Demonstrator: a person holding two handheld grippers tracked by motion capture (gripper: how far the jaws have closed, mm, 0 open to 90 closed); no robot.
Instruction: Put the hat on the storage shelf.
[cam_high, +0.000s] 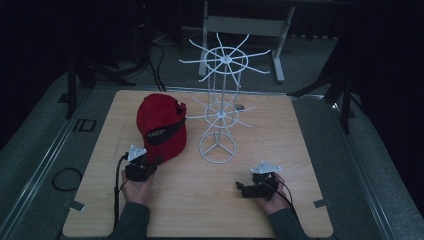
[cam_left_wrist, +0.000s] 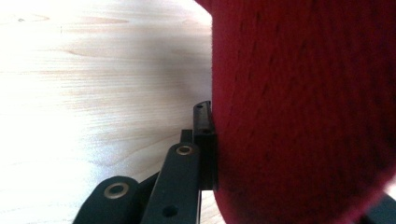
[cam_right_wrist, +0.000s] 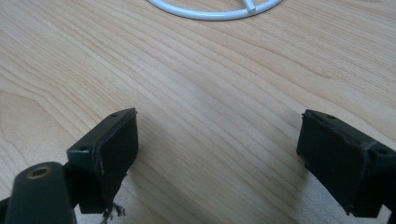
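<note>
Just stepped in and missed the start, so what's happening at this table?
A person sits at a wooden table with a black two-jaw gripper in each hand. The left gripper is at the near edge of a red fabric baseball cap, one jaw pressed against the cloth. The right gripper rests open over bare wood. A white wire rack with radiating spokes stands beside the cap, nothing hanging on it.

Light wood desk (cam_high: 200, 200), surface bare at front. Dark cables (cam_high: 155, 60) on grey floor (cam_high: 30, 145) behind desk. Cable loop (cam_high: 65, 178) on floor, left of desk. Grey stand legs (cam_high: 277, 55) at rear.
</note>
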